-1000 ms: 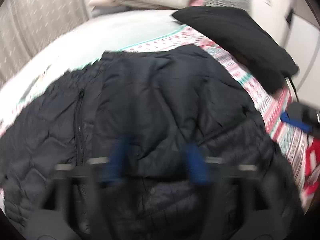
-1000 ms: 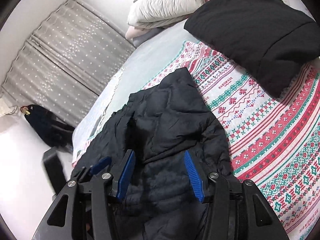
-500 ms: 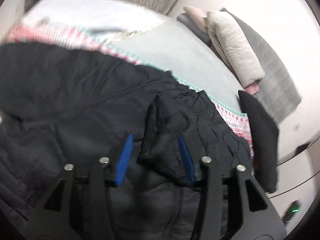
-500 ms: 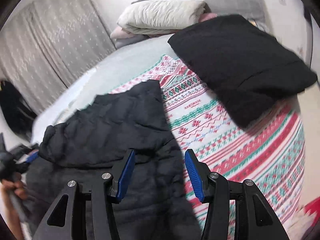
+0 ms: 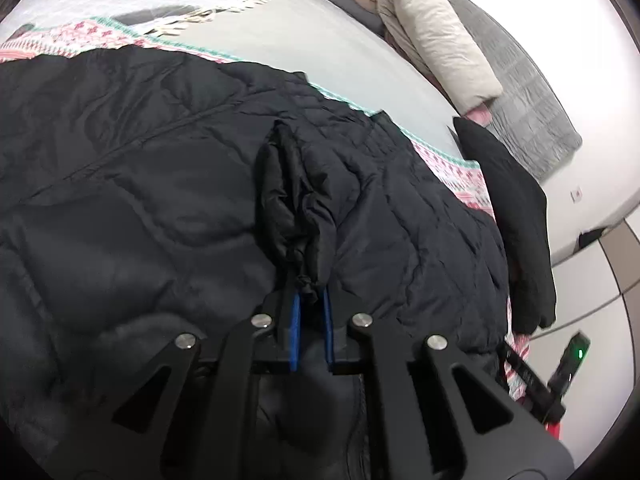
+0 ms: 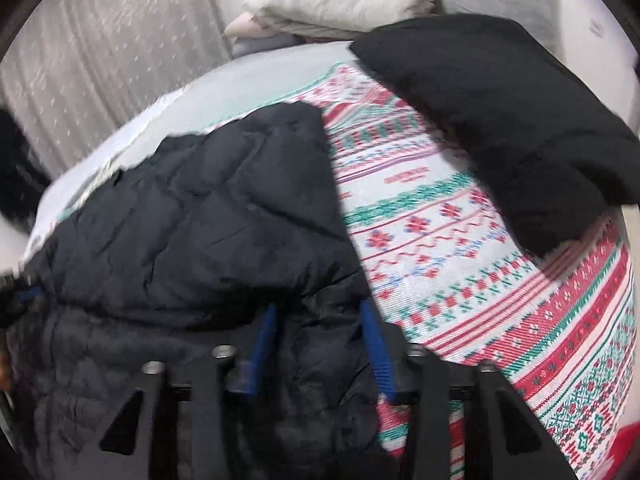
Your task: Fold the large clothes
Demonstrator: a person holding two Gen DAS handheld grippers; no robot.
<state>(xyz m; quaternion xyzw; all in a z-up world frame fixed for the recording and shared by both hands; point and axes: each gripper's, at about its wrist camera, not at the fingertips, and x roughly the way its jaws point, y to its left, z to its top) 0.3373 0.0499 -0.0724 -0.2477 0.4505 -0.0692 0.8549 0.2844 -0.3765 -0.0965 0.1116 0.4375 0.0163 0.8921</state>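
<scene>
Left tool [image 5: 310,300]: just closed, pinching a bunched fold of the black puffer jacket [image 5: 160,200]. Right tool [image 6: 320,336]: jaws just narrowing around the jacket's near edge beside the patterned blanket [image 6: 460,240]; pads apparently not yet pressing, though blur made that hard to tell. Jacket spread on the bed over the blanket, one part already turned in over the body. Judged early: remaining folds still to do. Woven lettering on the blanket too blurred to read; no other writing legible.
</scene>
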